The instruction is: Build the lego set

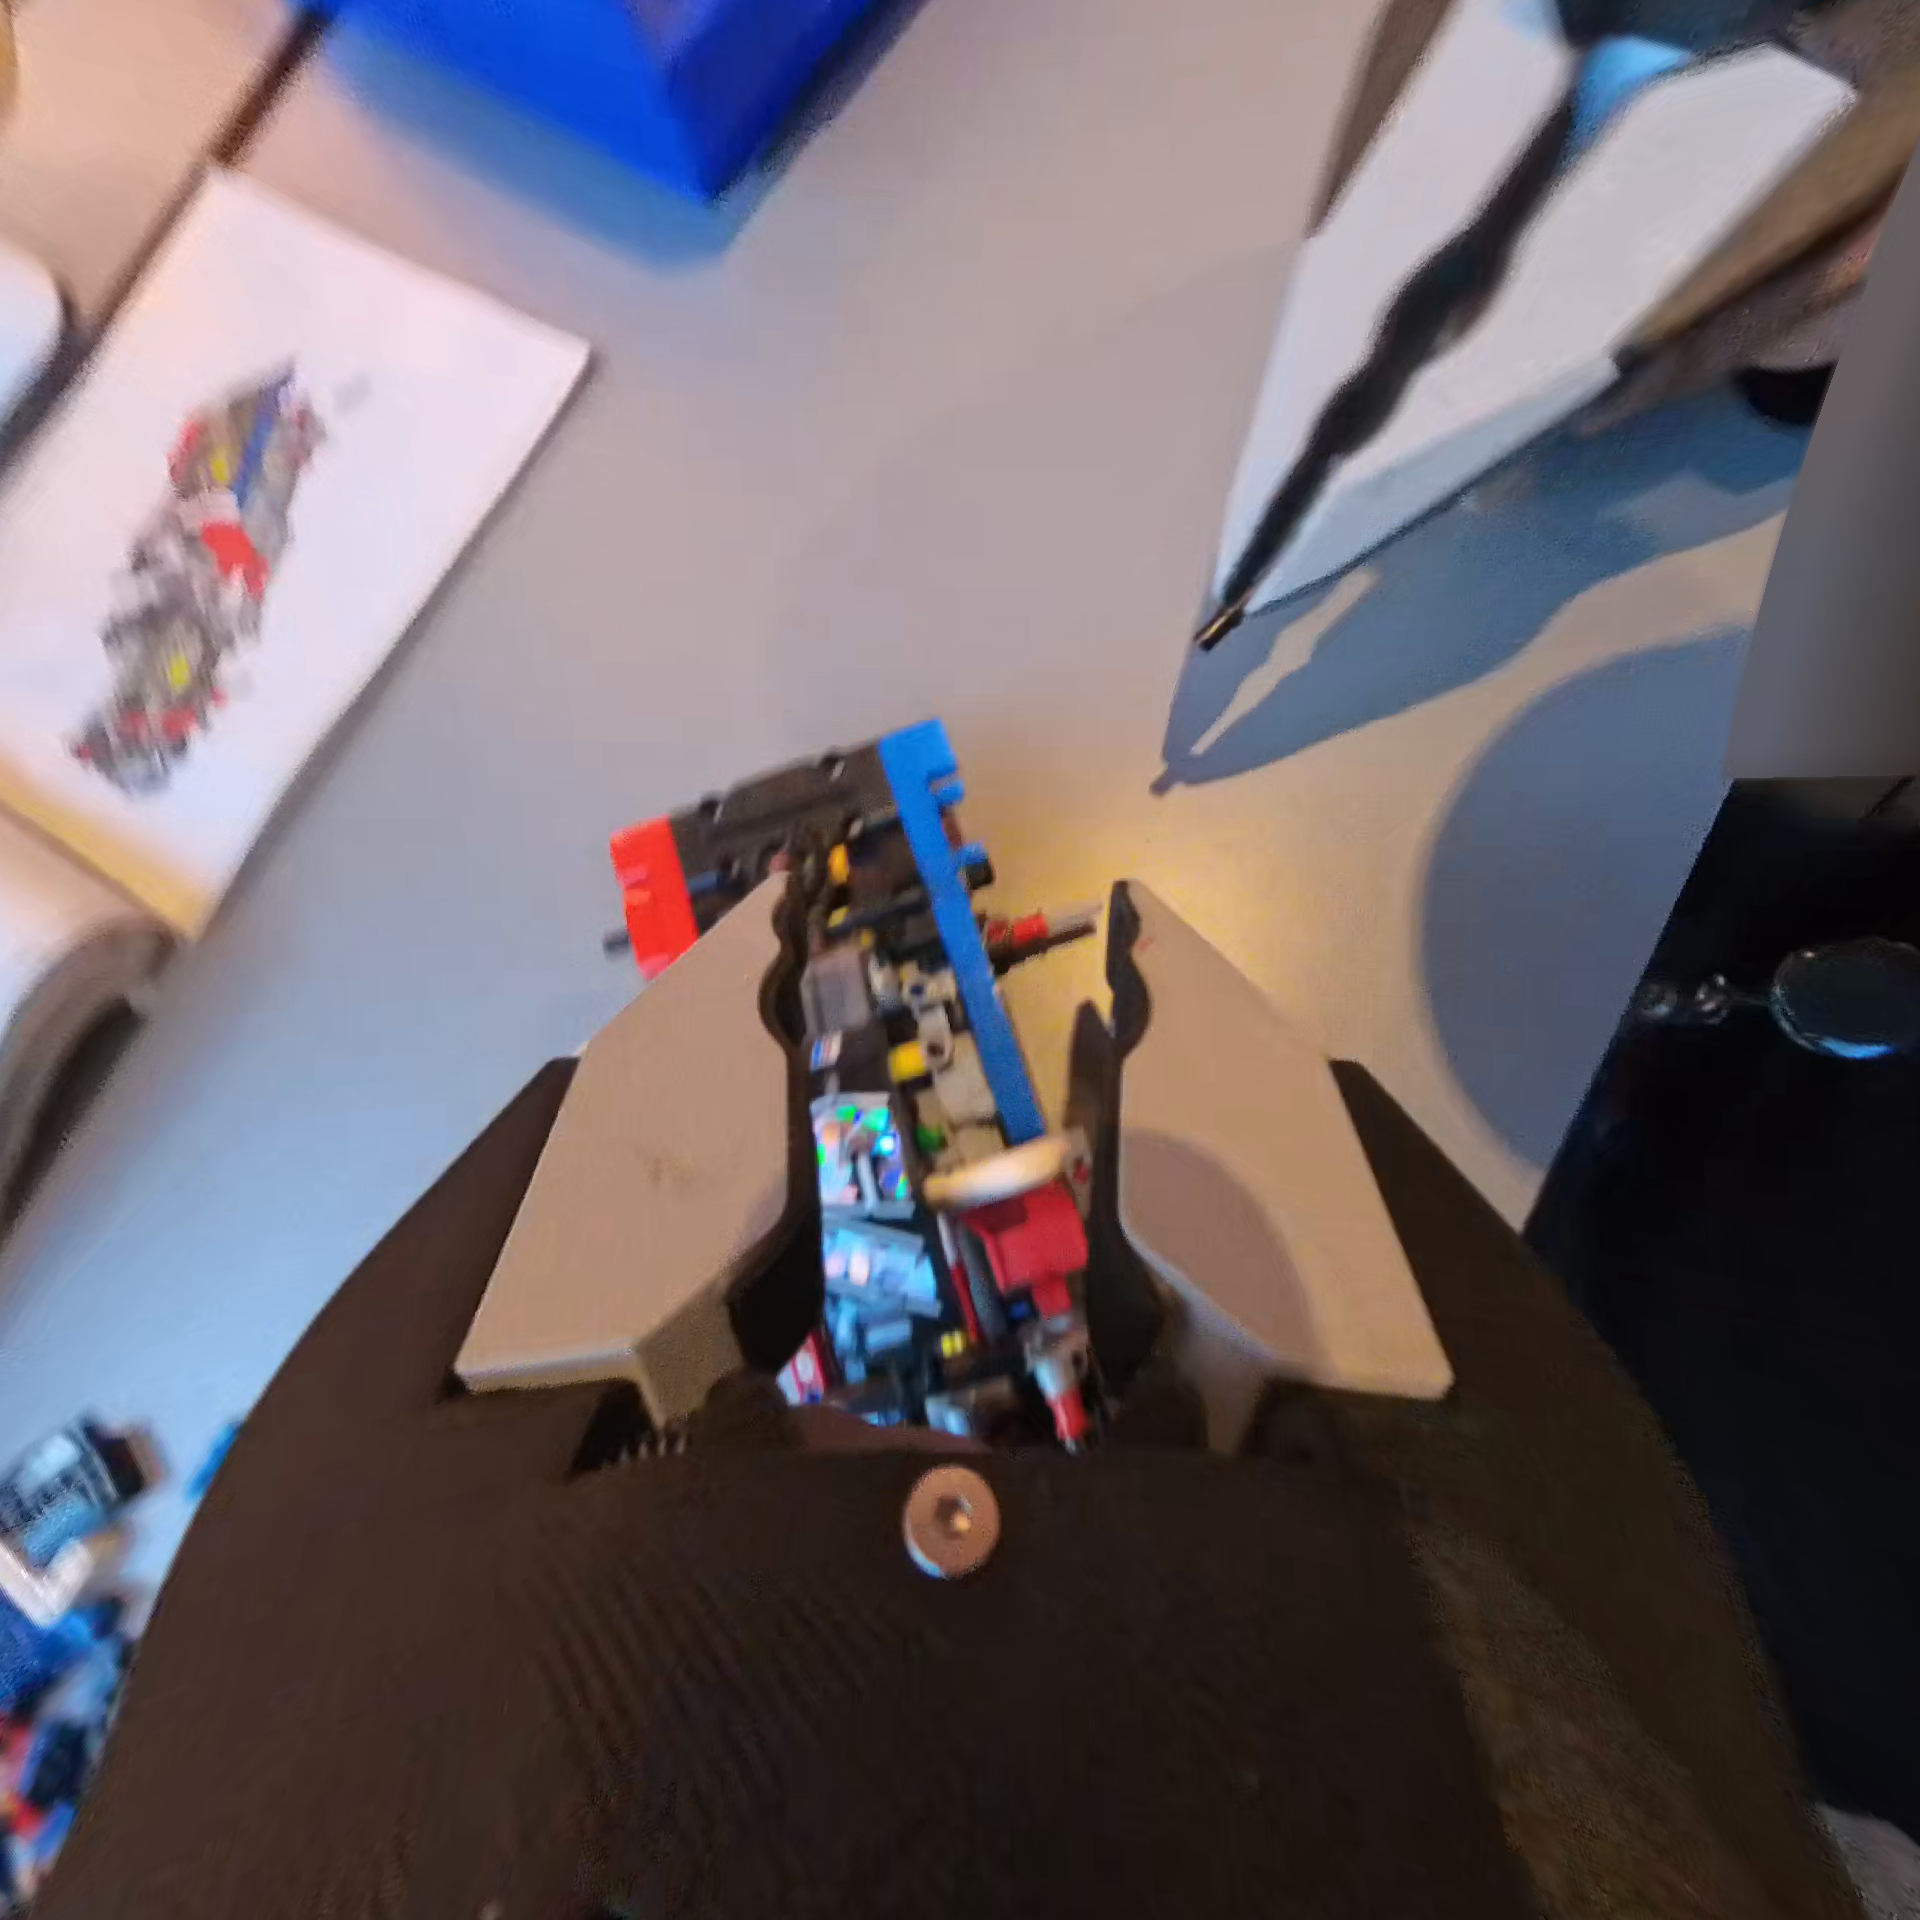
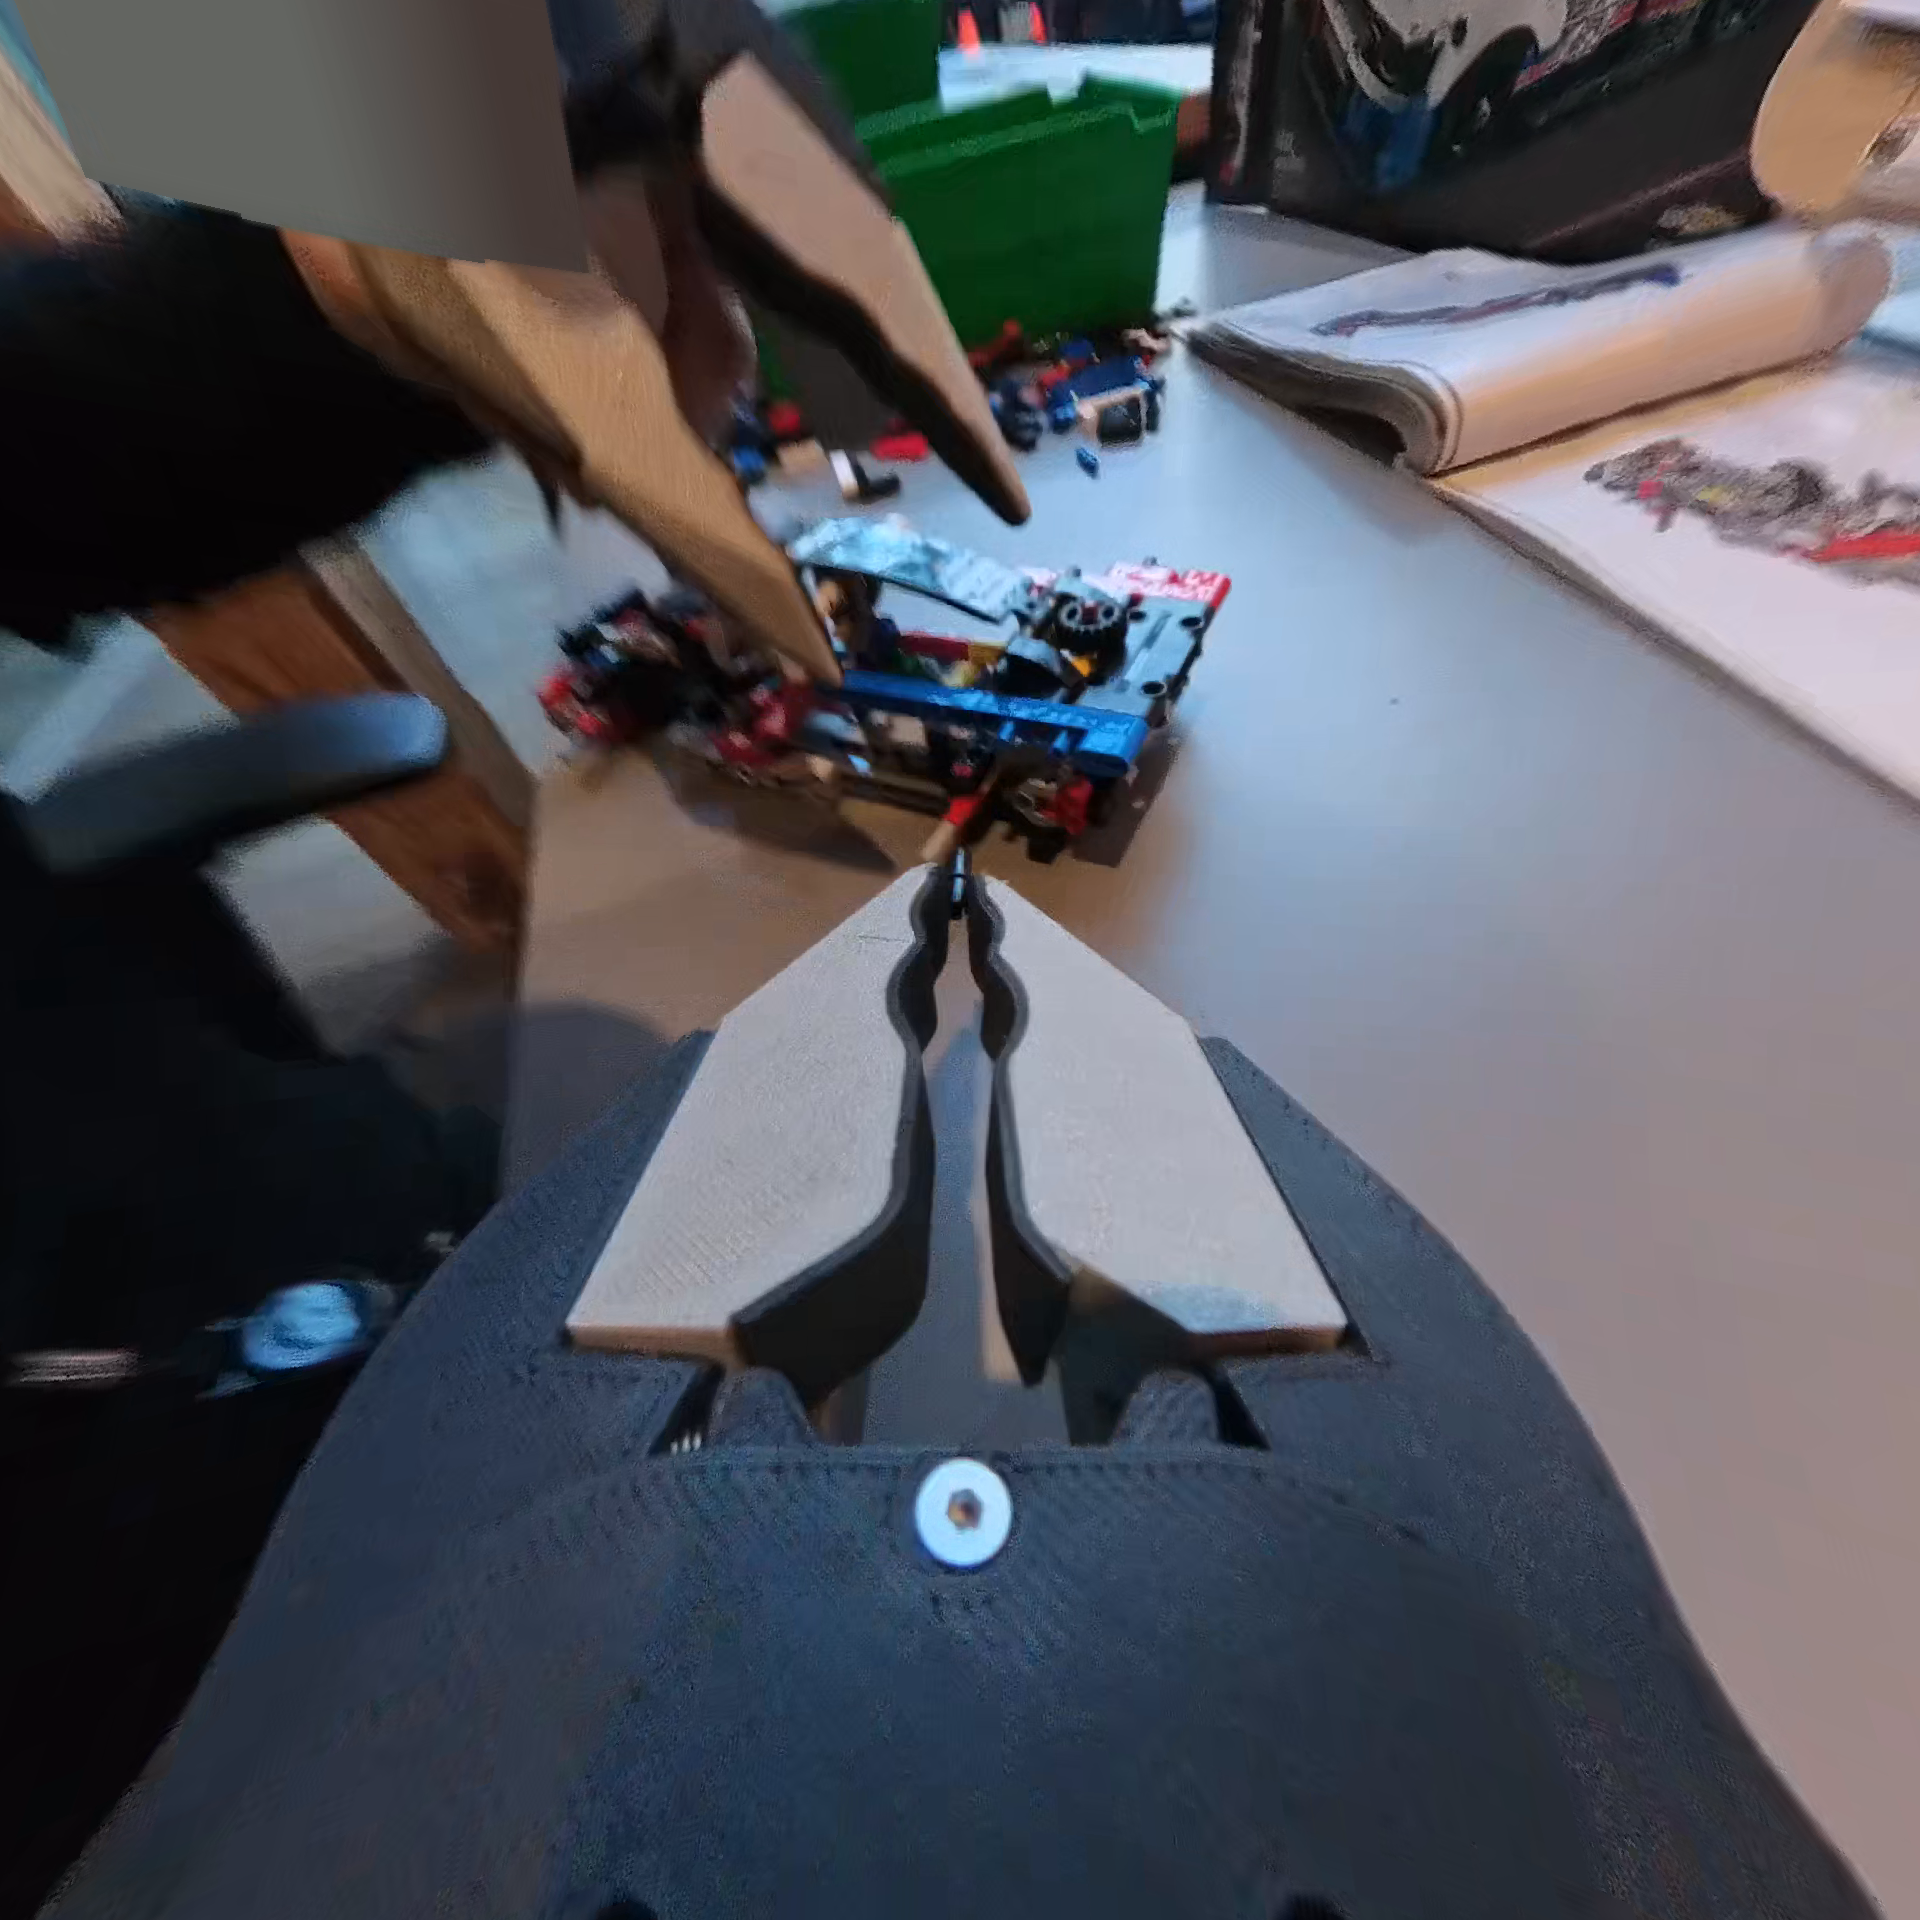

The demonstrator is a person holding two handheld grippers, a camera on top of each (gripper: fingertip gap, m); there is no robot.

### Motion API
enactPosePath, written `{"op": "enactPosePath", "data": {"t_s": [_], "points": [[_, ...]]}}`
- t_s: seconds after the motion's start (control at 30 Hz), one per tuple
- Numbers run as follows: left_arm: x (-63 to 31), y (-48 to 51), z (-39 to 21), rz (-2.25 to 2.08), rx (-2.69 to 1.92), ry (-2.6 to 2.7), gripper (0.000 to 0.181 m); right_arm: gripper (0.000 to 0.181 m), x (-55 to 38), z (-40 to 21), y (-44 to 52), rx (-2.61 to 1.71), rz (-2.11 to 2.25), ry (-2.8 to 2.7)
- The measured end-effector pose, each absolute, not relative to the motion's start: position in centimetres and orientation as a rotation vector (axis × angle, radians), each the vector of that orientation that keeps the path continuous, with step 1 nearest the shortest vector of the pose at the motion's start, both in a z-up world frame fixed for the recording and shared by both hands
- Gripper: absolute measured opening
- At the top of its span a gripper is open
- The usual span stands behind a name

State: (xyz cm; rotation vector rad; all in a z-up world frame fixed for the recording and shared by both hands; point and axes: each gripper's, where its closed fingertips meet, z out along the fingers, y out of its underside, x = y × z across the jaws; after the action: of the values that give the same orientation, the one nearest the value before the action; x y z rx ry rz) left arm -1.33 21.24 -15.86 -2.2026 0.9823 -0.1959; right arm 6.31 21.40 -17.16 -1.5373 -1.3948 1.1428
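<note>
Two tongs are in play, and I have them on either side of the half-built lego model (image 2: pixel 914 675), which sits on the pale grey counter (image 2: pixel 1455 935). It is a long, low chassis: a blue studded beam (image 1: pixel 961 925) runs along one side, a red block (image 1: pixel 657 883) caps the far end, and a dark gear (image 2: pixel 1081 613), a shiny foil-like panel (image 2: pixel 904 556) and a red axle stub (image 2: pixel 966 810) show among black and grey parts. My left tongs (image 1: pixel 945 894) are spread wide, straddling the model lengthwise; I cannot tell whether either finger touches it. My right tongs (image 2: pixel 954 883) are clenched on a small black pin (image 2: pixel 958 871), its tip just short of the red axle stub.

Loose bricks (image 2: pixel 1081 395) lie beyond the model beside a green bin (image 2: pixel 1029 197). An open instruction booklet (image 1: pixel 260 520) shows a coloured drawing of the build; its print is too blurred to read. A blue box (image 1: pixel 623 83) stands at the far edge.
</note>
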Motion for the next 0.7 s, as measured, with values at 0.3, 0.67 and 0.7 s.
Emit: {"op": "enactPosePath", "data": {"t_s": [0.3,0.67,0.7], "points": [[4.1,17.1,-15.6,-0.803,-2.201,0.871,0.026,0.0,5.4,-13.5,17.8,-1.07,0.88,-1.426],[6.5,15.3,-13.8,-1.242,-2.093,0.892,0.02,0.0,6.2,-13.3,15.8,-0.983,0.861,-1.5],[6.6,15.3,-13.8,-1.248,-2.092,0.898,0.016,0.0,6.2,-13.3,15.7,-0.979,0.87,-1.501]]}}
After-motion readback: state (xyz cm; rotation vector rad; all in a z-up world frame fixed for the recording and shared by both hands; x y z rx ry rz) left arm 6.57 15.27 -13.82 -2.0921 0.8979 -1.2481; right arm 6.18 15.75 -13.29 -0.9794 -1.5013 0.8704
